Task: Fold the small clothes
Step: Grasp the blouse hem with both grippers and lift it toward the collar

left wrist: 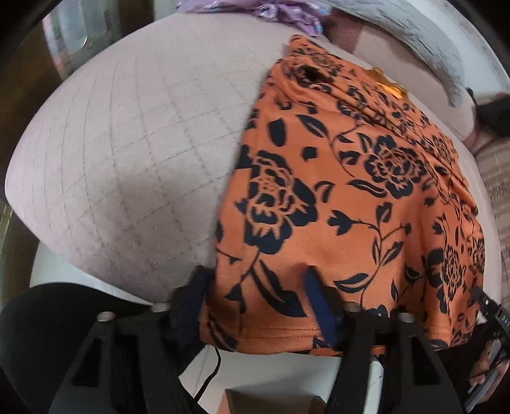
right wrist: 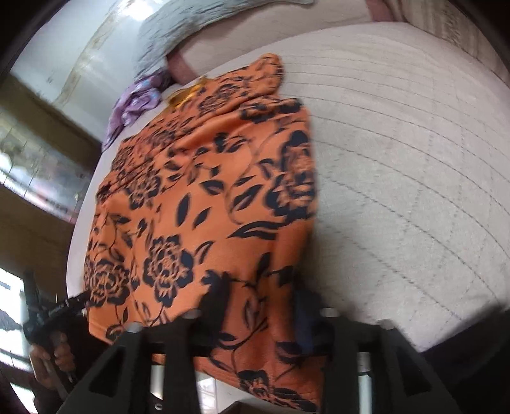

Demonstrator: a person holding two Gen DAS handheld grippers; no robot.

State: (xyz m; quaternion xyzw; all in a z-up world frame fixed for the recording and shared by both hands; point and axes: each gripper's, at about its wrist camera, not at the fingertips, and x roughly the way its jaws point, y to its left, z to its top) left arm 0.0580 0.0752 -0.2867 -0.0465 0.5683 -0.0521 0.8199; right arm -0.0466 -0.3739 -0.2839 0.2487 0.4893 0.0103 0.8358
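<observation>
An orange garment with black flowers [left wrist: 350, 197] lies on a pale quilted bed; it also shows in the right wrist view [right wrist: 204, 197]. My left gripper [left wrist: 255, 293] stands at the garment's near left corner, its fingers spread wide with the hem lying between them. My right gripper [right wrist: 261, 299] stands at the near right corner, fingers likewise spread with cloth between them. Each gripper shows at the edge of the other's view: the right one [left wrist: 487, 305] and the left one [right wrist: 63, 305].
The quilted bed cover [left wrist: 127, 153] extends left of the garment and right of it [right wrist: 398, 191]. A purple cloth [left wrist: 280, 12] and a grey-white cloth [left wrist: 424, 41] lie at the far side. A brown box [left wrist: 271, 403] sits below the bed edge.
</observation>
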